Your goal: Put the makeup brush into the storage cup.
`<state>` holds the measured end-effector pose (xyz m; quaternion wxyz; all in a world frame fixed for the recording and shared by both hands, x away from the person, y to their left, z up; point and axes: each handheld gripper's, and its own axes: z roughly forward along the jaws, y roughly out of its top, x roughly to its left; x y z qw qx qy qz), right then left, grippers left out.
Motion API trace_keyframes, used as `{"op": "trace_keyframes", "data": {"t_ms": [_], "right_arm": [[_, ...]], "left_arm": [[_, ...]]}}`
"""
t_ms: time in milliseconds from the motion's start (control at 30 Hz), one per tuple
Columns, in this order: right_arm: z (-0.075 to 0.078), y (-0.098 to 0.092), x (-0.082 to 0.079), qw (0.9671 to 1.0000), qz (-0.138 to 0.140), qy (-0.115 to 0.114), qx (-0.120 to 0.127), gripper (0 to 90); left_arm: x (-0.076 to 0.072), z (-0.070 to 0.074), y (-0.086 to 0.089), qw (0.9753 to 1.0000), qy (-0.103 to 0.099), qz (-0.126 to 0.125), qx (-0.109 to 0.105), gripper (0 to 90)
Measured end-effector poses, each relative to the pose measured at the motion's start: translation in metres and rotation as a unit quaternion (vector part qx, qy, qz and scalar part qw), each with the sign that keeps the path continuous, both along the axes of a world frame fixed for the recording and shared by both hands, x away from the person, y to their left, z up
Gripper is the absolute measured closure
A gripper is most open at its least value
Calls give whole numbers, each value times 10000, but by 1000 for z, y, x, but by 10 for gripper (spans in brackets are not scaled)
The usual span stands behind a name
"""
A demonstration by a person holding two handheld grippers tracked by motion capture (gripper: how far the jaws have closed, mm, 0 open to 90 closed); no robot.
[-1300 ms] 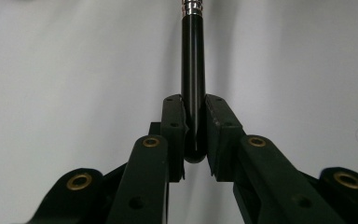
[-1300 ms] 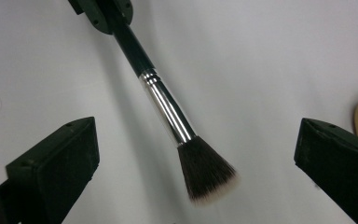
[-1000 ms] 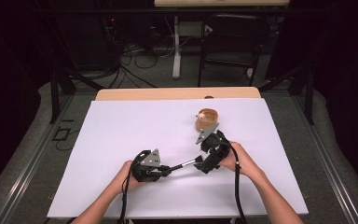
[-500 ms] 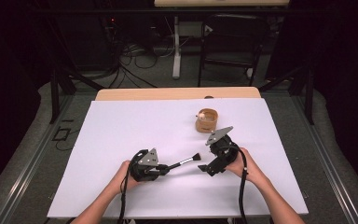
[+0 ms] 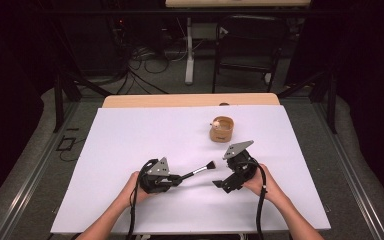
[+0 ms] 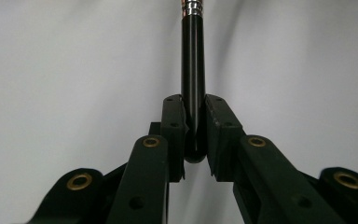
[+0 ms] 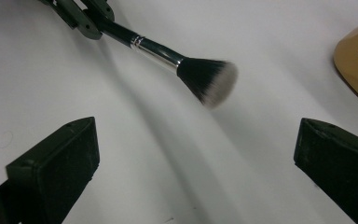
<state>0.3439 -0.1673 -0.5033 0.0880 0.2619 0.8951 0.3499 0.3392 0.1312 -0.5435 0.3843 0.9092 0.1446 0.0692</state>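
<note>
The left gripper [image 5: 176,178] pinches the black handle end of the makeup brush [image 5: 198,171] (bristles pointing toward the wooden cup [image 5: 222,129]). Just right of the brush tip, the right gripper [image 5: 219,184] hovers with jaws spread wide, touching nothing.

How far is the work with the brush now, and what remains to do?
Done: the left tongs are shut on the end of the brush handle, holding it off the white table. In hand: its bristles point toward the open right tongs. Left, probably: carrying it to the wooden cup, which stands apart.
</note>
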Motion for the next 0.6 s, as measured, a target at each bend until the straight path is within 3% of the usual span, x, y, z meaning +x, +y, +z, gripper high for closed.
{"op": "trace_keyframes", "data": {"t_ms": [133, 300, 600], "right_arm": [[1, 1, -6, 10000, 45, -7, 68, 0], [-1, -1, -4, 10000, 70, 29, 52, 0], [-3, -4, -3, 9999, 31, -53, 136, 0]], "left_arm": [[-2, 1, -1, 10000, -6, -36, -81, 792], [2, -2, 0, 9997, 74, 81, -216, 793], [2, -1, 2, 9988, 48, 195, -436, 792]]}}
